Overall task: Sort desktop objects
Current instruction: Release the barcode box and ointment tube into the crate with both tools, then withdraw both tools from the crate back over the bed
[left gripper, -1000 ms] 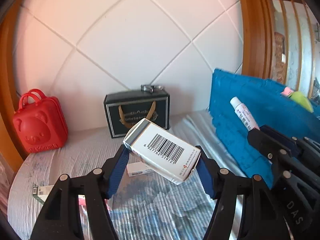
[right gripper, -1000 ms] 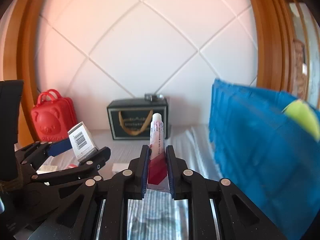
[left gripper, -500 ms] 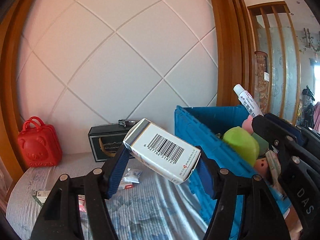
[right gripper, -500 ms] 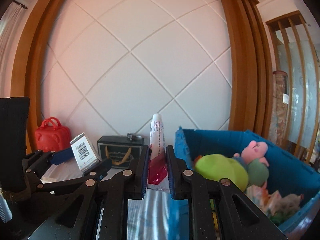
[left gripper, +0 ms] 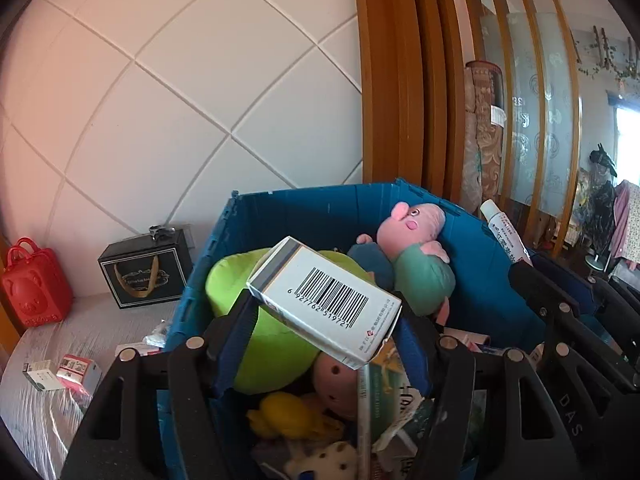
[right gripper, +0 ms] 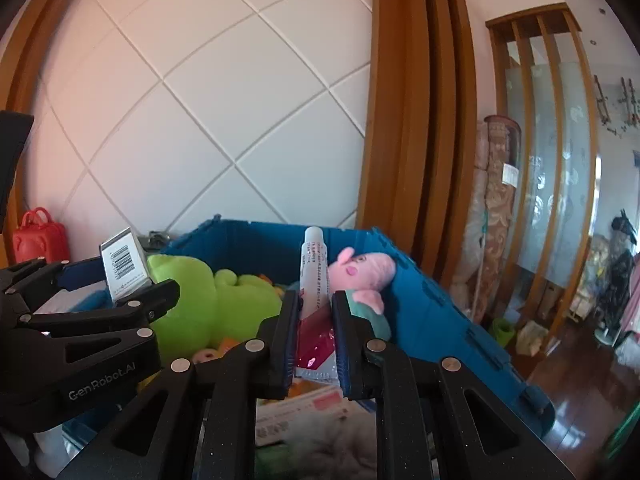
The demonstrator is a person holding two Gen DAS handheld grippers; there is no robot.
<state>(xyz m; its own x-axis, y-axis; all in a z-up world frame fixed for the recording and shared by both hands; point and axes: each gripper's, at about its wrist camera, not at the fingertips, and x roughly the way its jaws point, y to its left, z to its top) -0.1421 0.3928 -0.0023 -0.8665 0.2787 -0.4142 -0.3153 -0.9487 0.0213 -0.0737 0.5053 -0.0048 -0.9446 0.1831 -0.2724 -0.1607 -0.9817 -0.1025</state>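
Box (left gripper: 326, 304) clamped crosswise in left jaws | tube (right gripper: 315, 280) upright, pinched in right jaws | both above bin (left gripper: 484, 268)

both views are taken from just behind the tongs, looking forward and slightly down at close range into the blue crate (left gripper: 328, 216) (right gripper: 432, 312). the pink toy pig (left gripper: 416, 224) (right gripper: 366, 266), the green soft toy (left gripper: 276, 344) (right gripper: 200, 300) and the white tiled wall (left gripper: 180, 120) (right gripper: 220, 120) are shared by both views.
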